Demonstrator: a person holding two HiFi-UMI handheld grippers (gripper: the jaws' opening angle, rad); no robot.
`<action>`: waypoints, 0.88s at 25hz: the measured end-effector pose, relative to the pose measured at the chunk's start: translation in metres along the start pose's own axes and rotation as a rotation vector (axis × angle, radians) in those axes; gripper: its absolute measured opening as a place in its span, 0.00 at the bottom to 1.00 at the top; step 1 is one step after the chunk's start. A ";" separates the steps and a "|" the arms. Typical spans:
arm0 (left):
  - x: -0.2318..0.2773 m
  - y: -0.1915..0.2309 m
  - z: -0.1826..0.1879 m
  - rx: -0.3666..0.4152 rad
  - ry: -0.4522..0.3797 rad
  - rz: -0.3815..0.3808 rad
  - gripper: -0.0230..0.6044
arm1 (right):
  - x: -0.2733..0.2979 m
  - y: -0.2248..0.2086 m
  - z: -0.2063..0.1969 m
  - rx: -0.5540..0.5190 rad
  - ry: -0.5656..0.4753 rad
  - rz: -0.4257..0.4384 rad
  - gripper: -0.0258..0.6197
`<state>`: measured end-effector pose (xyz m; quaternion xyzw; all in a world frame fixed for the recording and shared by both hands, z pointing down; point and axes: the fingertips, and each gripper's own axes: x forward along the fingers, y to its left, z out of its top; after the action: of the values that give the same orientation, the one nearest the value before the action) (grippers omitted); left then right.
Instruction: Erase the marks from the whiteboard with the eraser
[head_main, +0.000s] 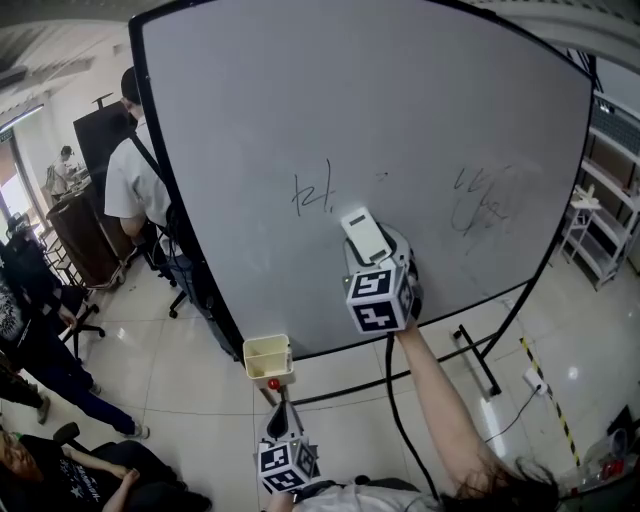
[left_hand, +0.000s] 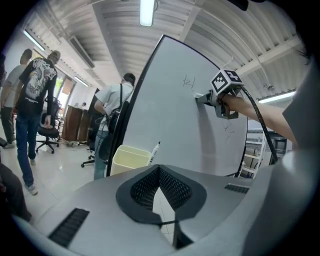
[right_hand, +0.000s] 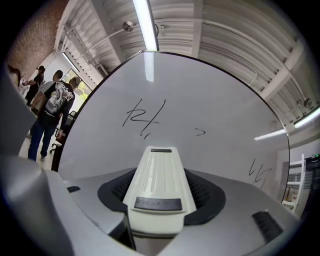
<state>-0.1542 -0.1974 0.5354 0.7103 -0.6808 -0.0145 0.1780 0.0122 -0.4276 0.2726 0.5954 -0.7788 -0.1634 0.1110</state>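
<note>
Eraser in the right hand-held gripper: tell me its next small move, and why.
Probably slide the eraser up and left across the whiteboard onto the nearest mark. The right hand-held gripper is shut on the eraser, which points at the board just below and right of that unerased scribble.

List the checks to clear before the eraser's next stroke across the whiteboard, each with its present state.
1. Grip: right hand-held gripper clamped on eraser: ok.
2. Contact: eraser touching whiteboard: cannot tell.
3. Board clean: not ok; left mark, small tick and right scribble show.
4. Path: bare board between eraser and left mark: ok.
5. Other side: left hand-held gripper shut, empty, below yellow cup: ok.
</note>
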 end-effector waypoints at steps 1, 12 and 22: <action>0.000 -0.001 0.000 0.001 -0.001 -0.002 0.03 | 0.001 -0.014 0.009 0.018 -0.009 -0.011 0.46; 0.002 0.001 -0.008 0.001 0.008 0.005 0.03 | -0.002 -0.039 0.000 0.186 0.018 0.016 0.46; 0.000 -0.003 -0.003 -0.005 -0.007 0.008 0.03 | 0.003 -0.065 0.121 0.085 -0.102 -0.024 0.46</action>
<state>-0.1506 -0.1966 0.5372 0.7072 -0.6841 -0.0179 0.1773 0.0251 -0.4310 0.1354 0.5996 -0.7826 -0.1617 0.0439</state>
